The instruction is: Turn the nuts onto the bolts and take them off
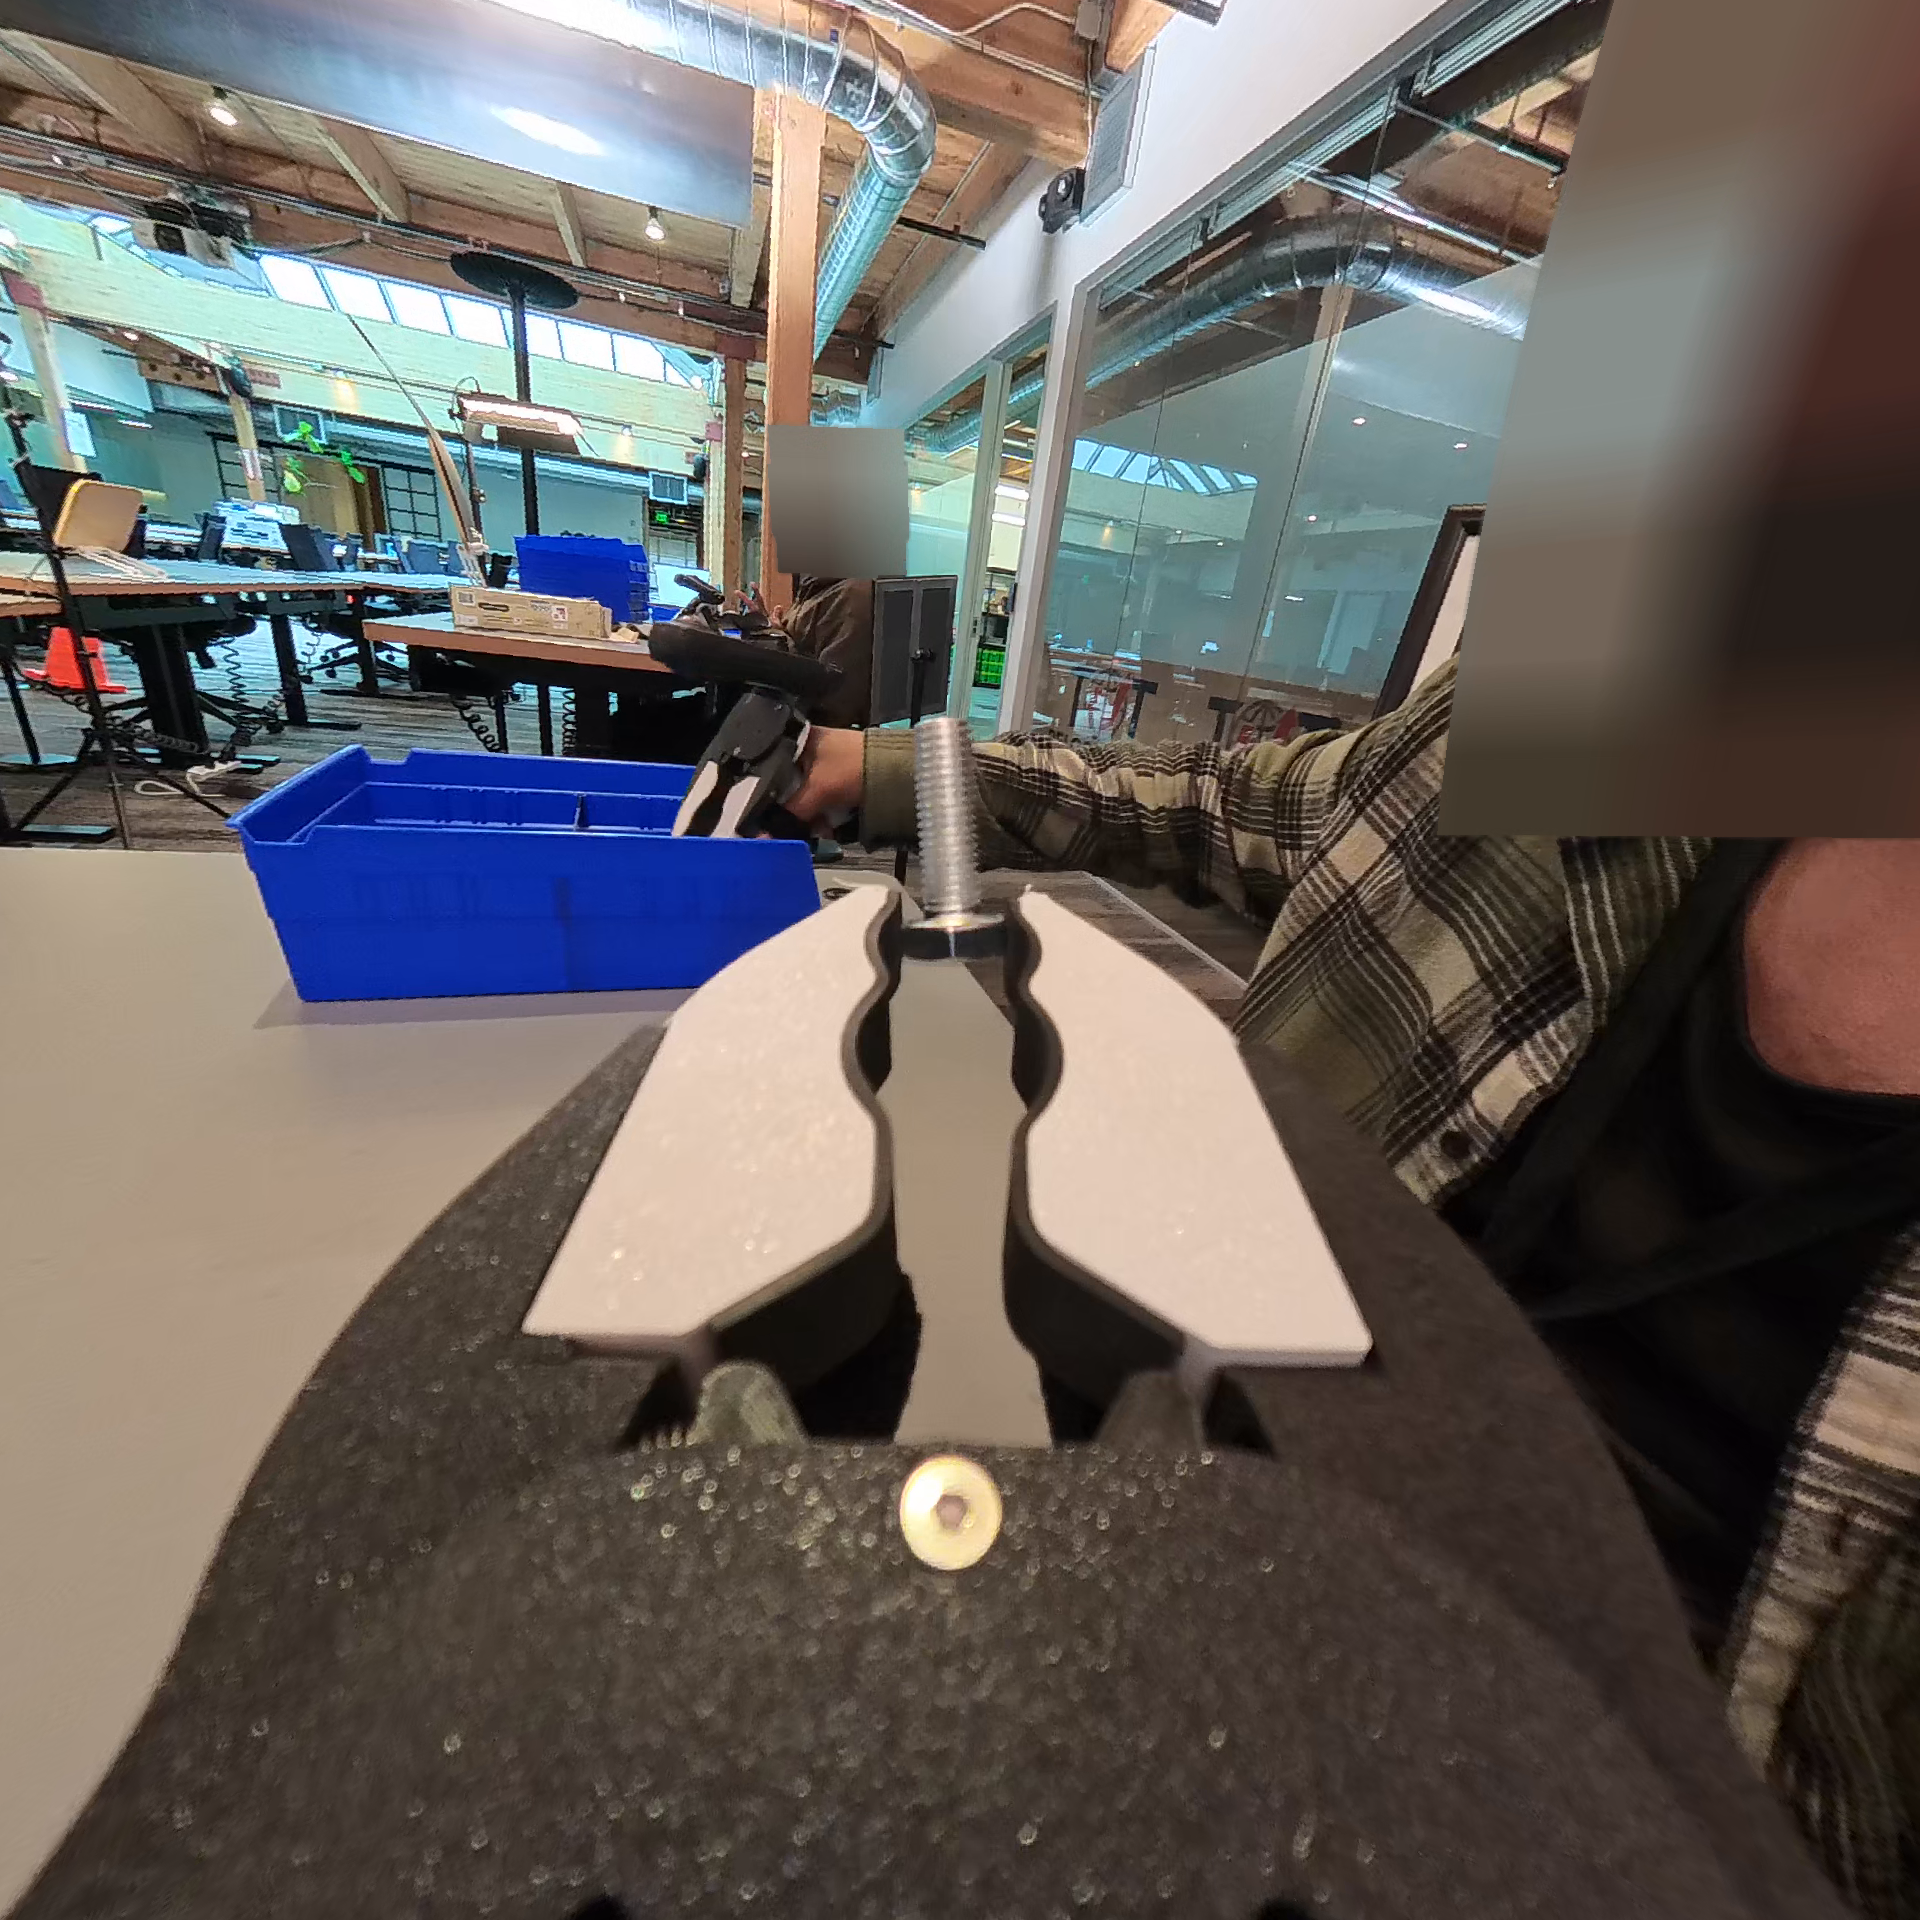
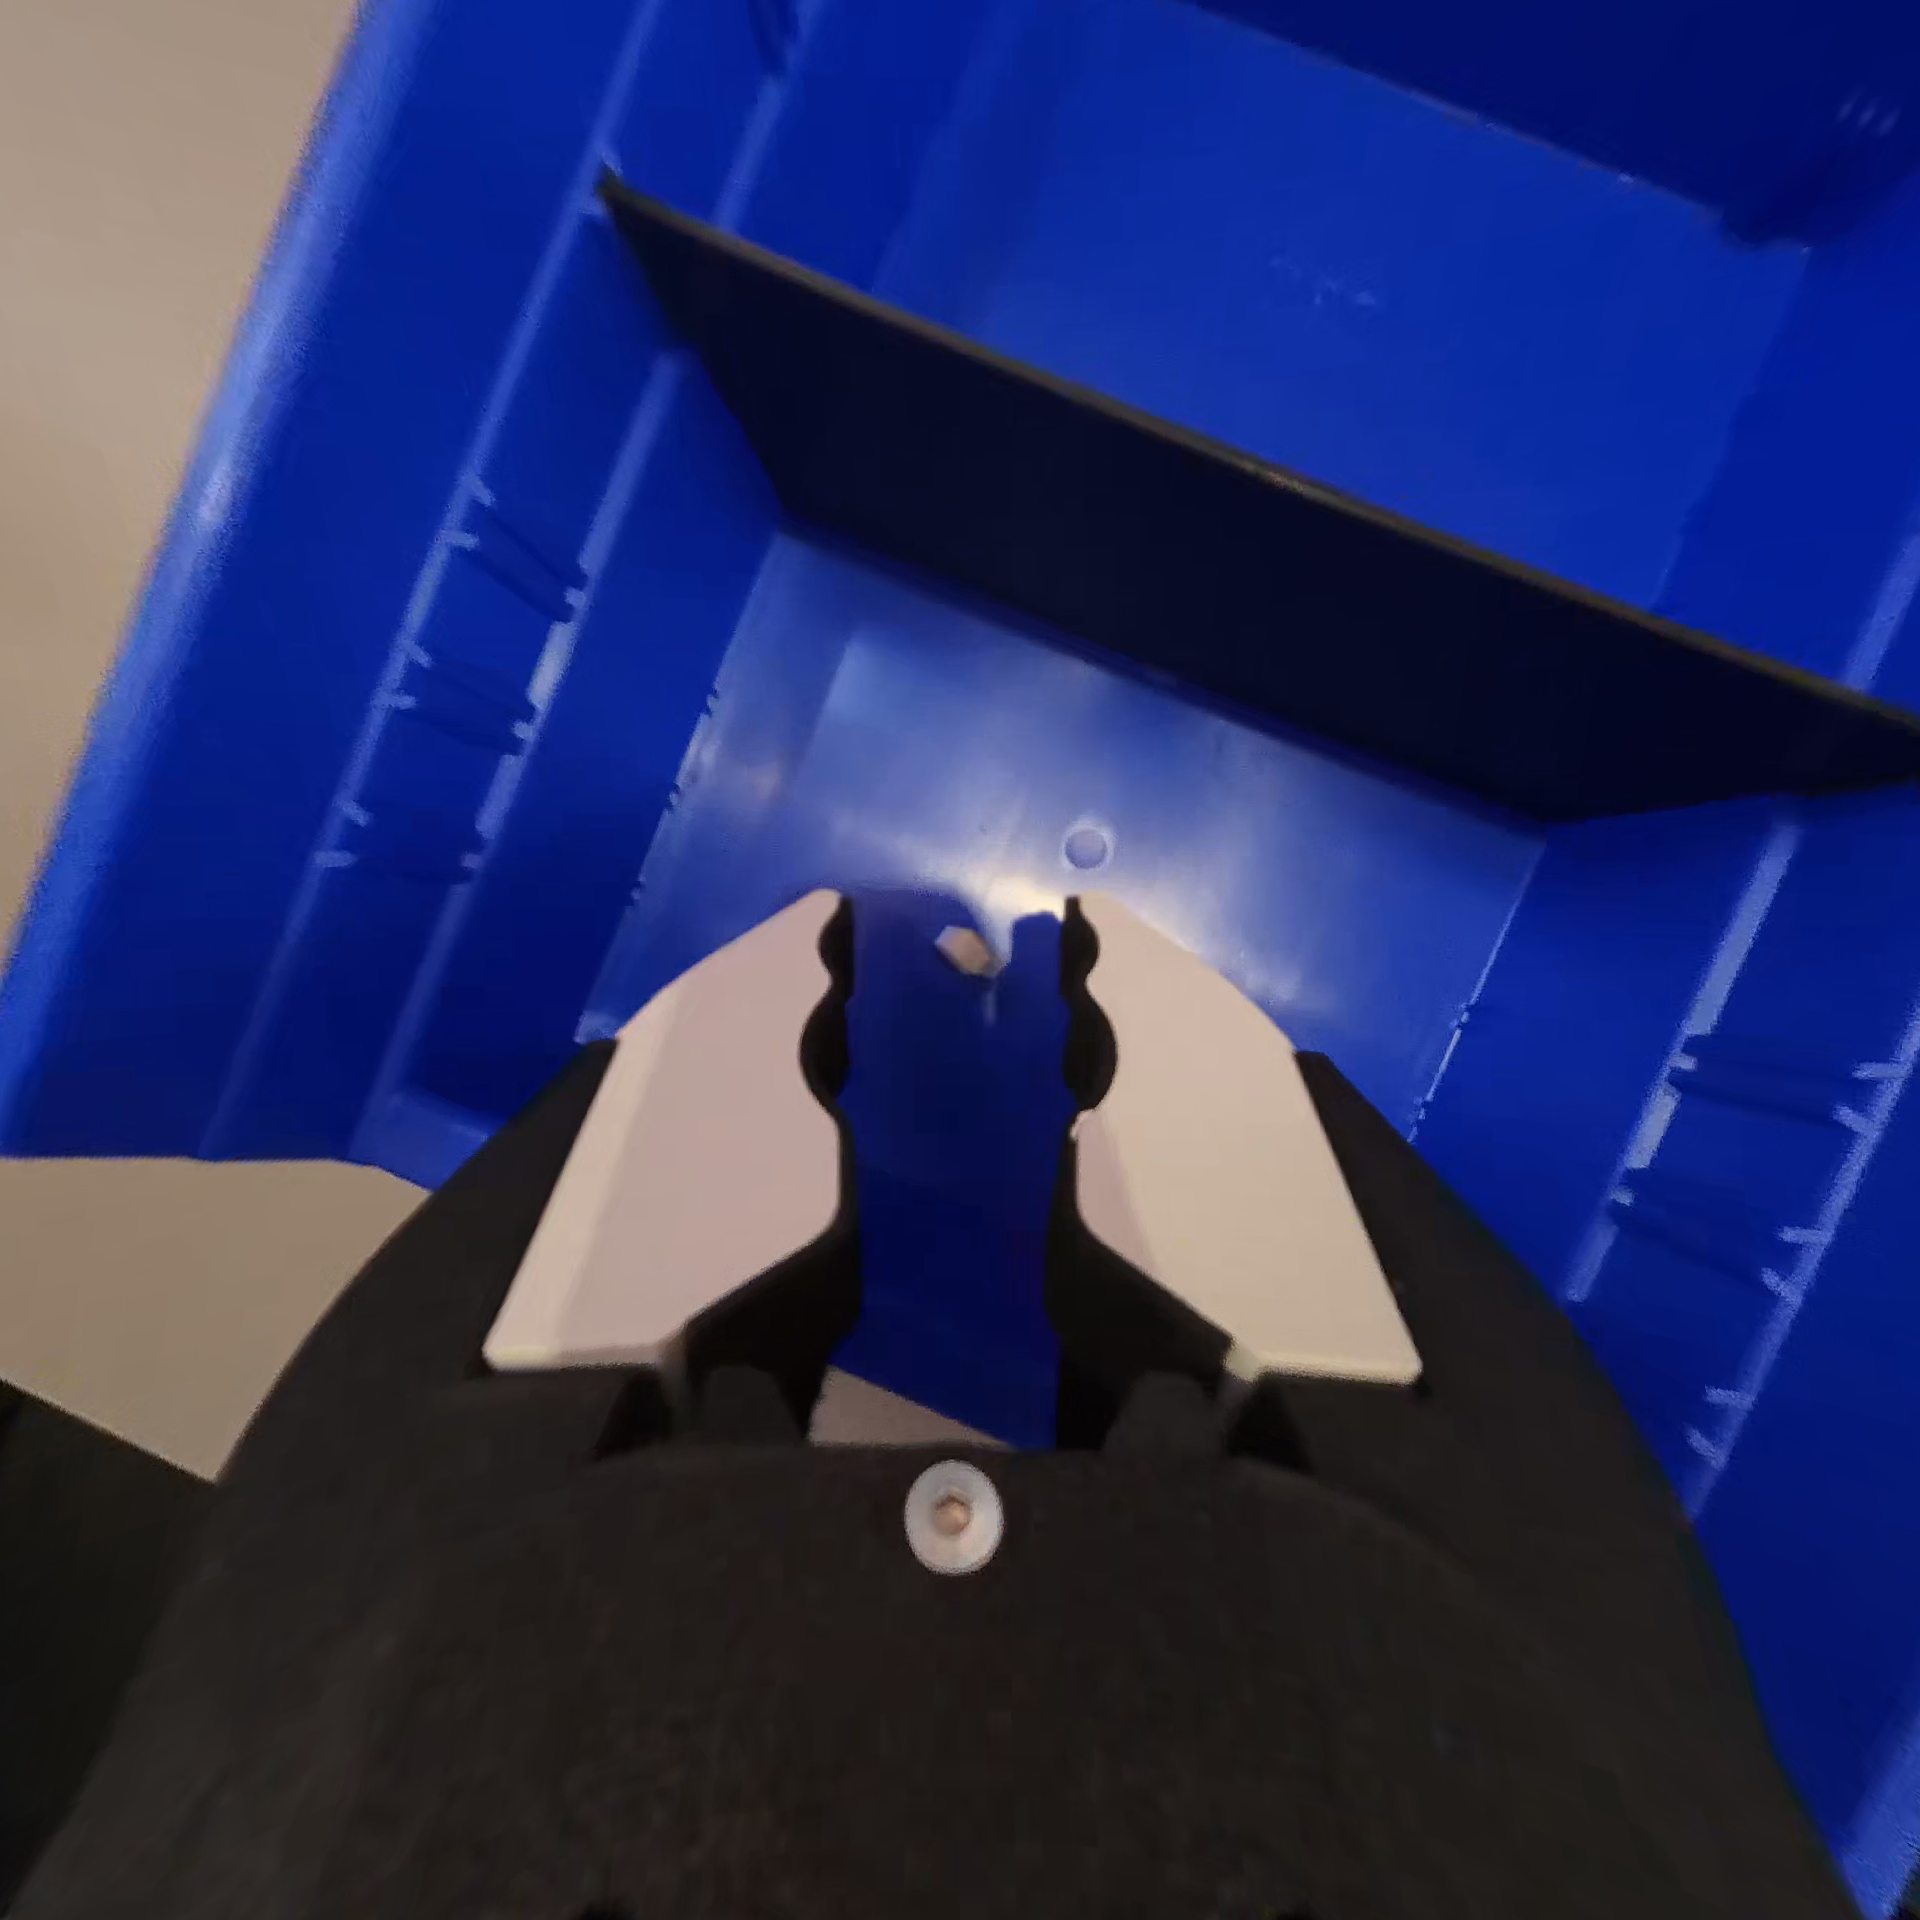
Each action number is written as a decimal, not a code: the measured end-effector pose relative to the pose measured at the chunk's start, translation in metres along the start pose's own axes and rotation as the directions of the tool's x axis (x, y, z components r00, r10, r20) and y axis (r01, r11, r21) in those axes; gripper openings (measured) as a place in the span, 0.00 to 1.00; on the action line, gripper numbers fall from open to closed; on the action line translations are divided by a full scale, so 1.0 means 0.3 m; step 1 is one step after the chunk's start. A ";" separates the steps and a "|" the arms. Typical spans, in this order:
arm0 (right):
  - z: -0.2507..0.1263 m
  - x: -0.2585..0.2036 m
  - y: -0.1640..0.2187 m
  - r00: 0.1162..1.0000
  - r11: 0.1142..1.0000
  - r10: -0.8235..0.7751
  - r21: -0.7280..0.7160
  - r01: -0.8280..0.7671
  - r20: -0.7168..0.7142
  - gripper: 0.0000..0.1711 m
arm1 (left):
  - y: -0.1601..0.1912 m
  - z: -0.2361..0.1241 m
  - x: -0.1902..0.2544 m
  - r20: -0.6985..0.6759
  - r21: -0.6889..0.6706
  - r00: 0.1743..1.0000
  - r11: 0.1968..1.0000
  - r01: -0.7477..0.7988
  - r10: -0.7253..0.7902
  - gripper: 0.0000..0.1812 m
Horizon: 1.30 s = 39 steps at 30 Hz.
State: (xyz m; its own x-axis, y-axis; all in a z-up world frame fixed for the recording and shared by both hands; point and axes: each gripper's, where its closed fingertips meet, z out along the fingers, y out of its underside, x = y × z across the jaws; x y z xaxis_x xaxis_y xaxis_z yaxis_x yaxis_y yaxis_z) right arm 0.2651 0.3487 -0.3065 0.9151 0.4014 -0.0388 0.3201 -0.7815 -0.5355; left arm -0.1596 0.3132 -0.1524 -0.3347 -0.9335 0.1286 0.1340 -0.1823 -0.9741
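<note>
Between the fingertips of the left tool (image 1: 954, 925), a bolt (image 1: 945, 821) stood upright, clamped by its head above a grey worktop (image 1: 208, 1143) in an open-plan office. Right tool (image 2: 961, 914) hung part-open, empty, over a small nut (image 2: 964, 951) in the blue bin (image 2: 416, 623); best to descend squarely, grip its flats.

My left gripper (image 1: 954, 914) has its jaws clamped on the head of a silver bolt (image 1: 945, 821), whose threaded shank stands upright just past the tips. Beyond the jaws to the left, a blue bin (image 1: 520, 914) sits on the grey desk (image 1: 156, 1143), with the right gripper (image 1: 717, 805) dipped over its rim.
</note>
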 end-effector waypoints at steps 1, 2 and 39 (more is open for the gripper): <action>-0.014 -0.005 -0.019 1.000 0.999 0.006 0.032 -0.007 0.004 0.24 | -0.001 -0.001 -0.001 0.002 0.001 1.000 1.000 -0.001 0.001 0.10; -0.038 -0.005 -0.041 1.000 0.998 0.012 0.063 -0.012 -0.006 0.25 | -0.003 -0.003 -0.003 0.006 0.004 1.000 1.000 -0.002 0.002 0.10; -0.216 -1.215 -0.792 0.606 0.469 -0.710 0.883 0.027 0.359 0.05 | 0.020 -0.022 -0.073 0.087 0.004 0.995 0.999 0.043 -0.043 0.12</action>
State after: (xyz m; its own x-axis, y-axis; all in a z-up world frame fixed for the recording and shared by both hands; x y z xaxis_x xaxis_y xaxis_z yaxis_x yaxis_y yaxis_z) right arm -0.1286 0.3571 -0.1105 0.2389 0.9695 0.0539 -0.0416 0.0657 -0.9970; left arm -0.1576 0.3346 -0.1622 -0.2578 -0.9481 0.1863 0.1233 -0.2235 -0.9669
